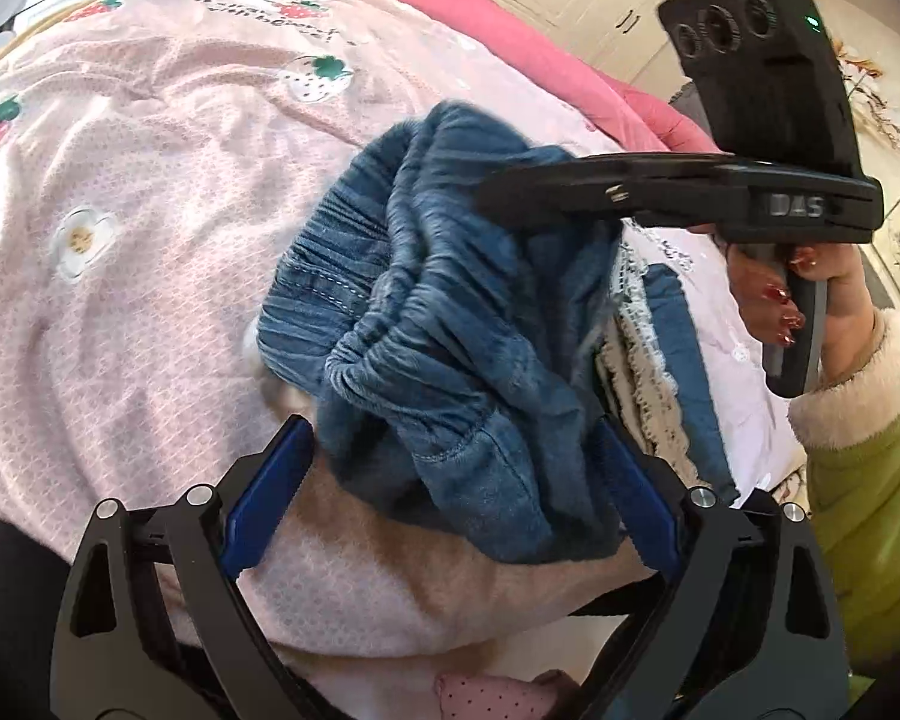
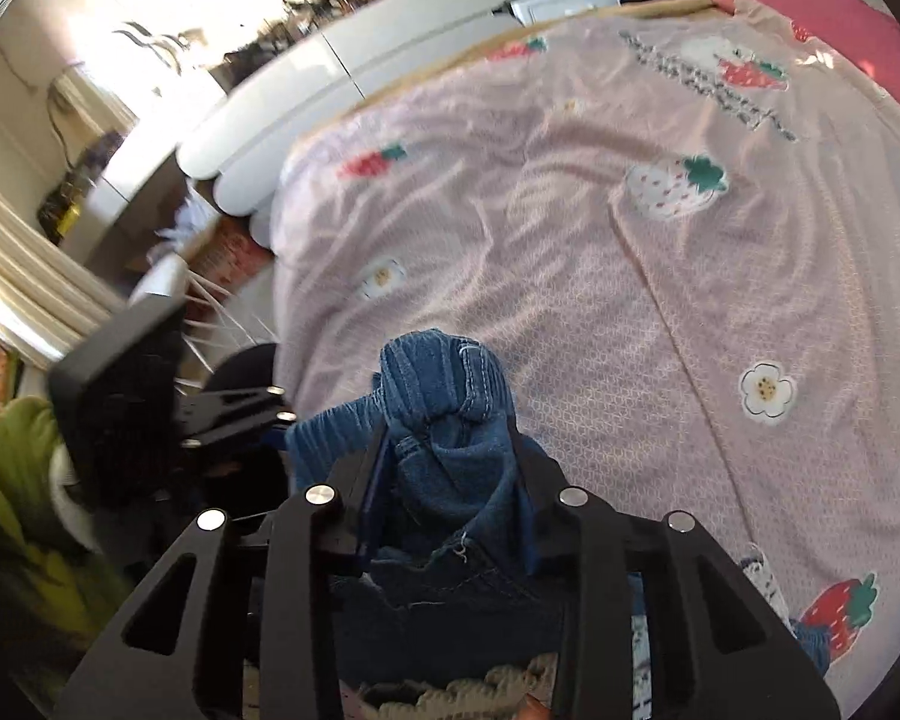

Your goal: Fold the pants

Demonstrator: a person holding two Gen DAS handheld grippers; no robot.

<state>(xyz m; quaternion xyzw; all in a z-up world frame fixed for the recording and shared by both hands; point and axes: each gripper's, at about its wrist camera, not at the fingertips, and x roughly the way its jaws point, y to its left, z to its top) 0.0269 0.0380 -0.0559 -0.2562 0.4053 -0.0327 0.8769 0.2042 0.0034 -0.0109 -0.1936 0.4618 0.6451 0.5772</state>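
Blue denim, soft and bunched, is what both claws have hold of: the blue denim pants with a gathered elastic waistband [image 1: 444, 324] hang crumpled in the air above the pink waffle-textured bedspread printed with strawberries and daisies [image 1: 150, 192]. No baskets or boxes that I can make out hold anything; the clothes simply lie on the bed.

From the left wrist view, the left gripper [image 1: 456, 468], black-framed with blue pads, sits at six o'clock. Its jaws stand fairly wide, yet the thick wad of denim fills the gap between them and both pads press against it. The waistband rises from there toward twelve o'clock. At two o'clock the right gripper [image 1: 510, 192] comes in sideways, its black fingers drawn nearly together and biting into the upper fold of the pants. A hand with red-painted nails [image 1: 810, 294] in a green sleeve with a fluffy cuff squeezes its handle.

The right wrist view shows the same: the right gripper [image 2: 450, 480] closed down on a knot of denim [image 2: 444, 414], which pokes out past the fingertips toward twelve o'clock. The left gripper [image 2: 240, 414] lies at nine o'clock, touching the cloth's edge.

Beside the pants, at four o'clock in the left view, lies a heap of other clothes: a cream lace-trimmed piece [image 1: 636, 360] and white fabric [image 1: 732, 348].
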